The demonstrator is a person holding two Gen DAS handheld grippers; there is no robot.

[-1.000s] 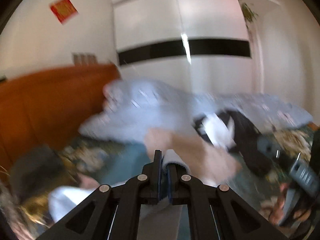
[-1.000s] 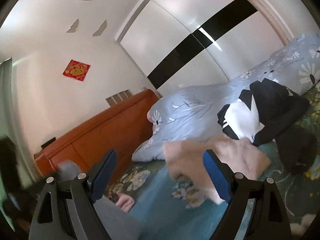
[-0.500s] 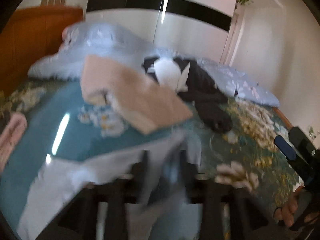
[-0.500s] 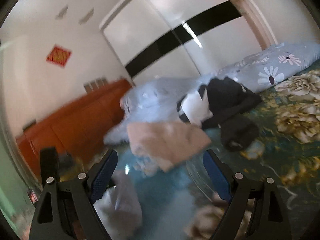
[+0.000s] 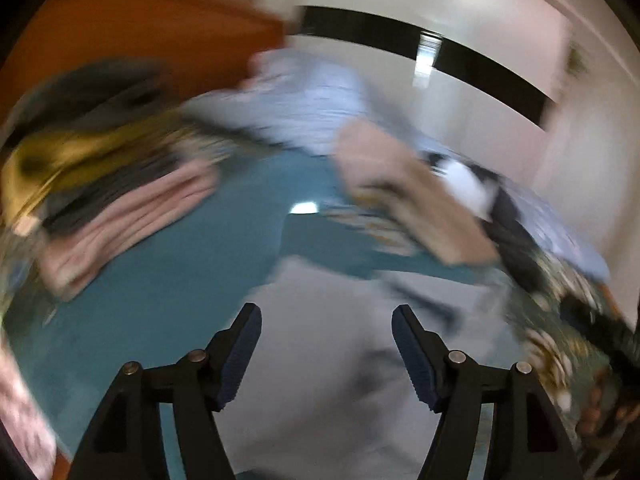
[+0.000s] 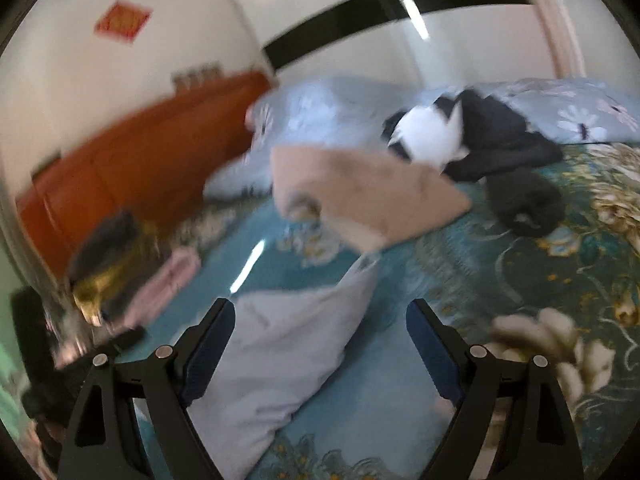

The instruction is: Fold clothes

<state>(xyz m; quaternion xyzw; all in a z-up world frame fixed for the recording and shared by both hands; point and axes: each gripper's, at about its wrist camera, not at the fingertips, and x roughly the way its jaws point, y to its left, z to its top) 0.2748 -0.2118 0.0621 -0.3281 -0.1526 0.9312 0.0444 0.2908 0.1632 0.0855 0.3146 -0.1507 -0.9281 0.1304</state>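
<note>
The grey garment (image 6: 280, 352) lies loose on the bed (image 6: 500, 264), near its front edge, with a beige garment (image 6: 372, 196) farther back. The left tongs (image 5: 326, 350) have just been opening and stand wide above the grey cloth, gripping nothing. The right tongs (image 6: 320, 344) are wide too, empty.

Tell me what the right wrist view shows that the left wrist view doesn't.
Only the right wrist view shows the red wall hanging and a sharp look at the dark bundle on the bedspread. Only the left wrist view shows the left gripper, open over the grey garment; its fingers have just been opening, with nothing pressed between them. Both show the tan garment, the pink garment, the blue quilt and the headboard.
</note>
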